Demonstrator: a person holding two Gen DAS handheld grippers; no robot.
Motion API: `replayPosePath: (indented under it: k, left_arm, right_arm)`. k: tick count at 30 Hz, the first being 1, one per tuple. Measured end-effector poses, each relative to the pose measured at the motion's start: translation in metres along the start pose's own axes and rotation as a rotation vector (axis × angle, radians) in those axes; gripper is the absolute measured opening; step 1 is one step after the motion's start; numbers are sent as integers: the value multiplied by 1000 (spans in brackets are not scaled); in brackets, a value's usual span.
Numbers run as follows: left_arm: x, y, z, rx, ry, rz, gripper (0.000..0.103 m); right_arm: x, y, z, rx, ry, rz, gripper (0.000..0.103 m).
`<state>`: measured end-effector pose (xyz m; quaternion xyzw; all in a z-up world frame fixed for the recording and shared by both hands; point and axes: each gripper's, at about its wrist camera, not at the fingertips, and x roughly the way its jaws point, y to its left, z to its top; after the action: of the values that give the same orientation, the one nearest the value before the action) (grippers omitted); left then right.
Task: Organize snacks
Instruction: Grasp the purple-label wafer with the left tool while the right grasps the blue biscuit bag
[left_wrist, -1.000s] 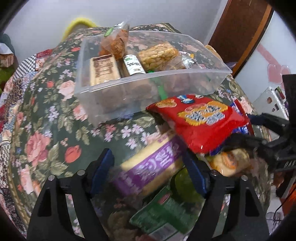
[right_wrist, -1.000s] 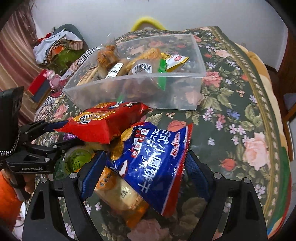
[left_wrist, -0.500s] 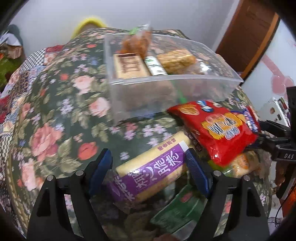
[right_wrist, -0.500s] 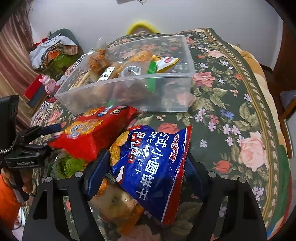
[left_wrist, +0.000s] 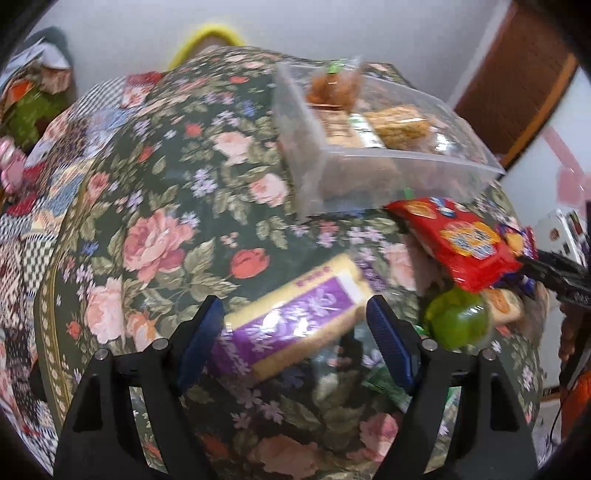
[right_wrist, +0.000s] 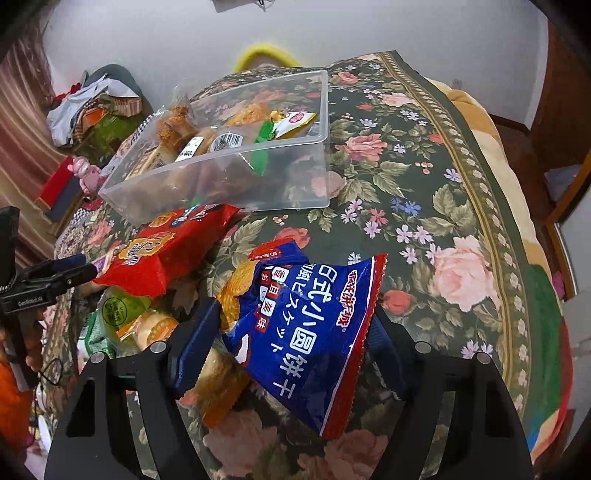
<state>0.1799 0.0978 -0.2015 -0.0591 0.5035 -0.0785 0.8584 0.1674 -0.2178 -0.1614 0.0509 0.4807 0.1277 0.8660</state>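
Note:
My left gripper (left_wrist: 295, 328) is shut on a purple and yellow snack pack (left_wrist: 291, 317) and holds it above the floral cloth. My right gripper (right_wrist: 291, 332) is shut on a blue biscuit bag (right_wrist: 306, 328), held tilted above the cloth. A clear plastic bin (left_wrist: 369, 155) with several snacks in it stands behind, also in the right wrist view (right_wrist: 229, 162). A red snack bag (right_wrist: 166, 251) lies in front of the bin, also in the left wrist view (left_wrist: 458, 236). The left gripper (right_wrist: 48, 277) shows at the left edge of the right wrist view.
A green round pack (left_wrist: 456, 317), an orange pack (right_wrist: 218, 384) and green wrappers lie in the pile between the grippers. The floral cloth (right_wrist: 424, 192) covers the round table. Clothes (right_wrist: 92, 107) lie beyond the table's left edge.
My left gripper has lifted the purple pack and swung left, away from the pile. My right gripper has raised the blue bag slightly off the pile.

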Motion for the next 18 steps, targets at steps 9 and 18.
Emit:
replayPosePath:
  k: [9, 18]
  left_arm:
    - [30, -20, 7, 99, 54, 39, 81]
    - [29, -15, 2, 59, 26, 52, 45]
  right_arm:
    - [-3, 2, -2, 1, 4, 6, 75]
    - [13, 1, 2, 52, 31, 19, 80]
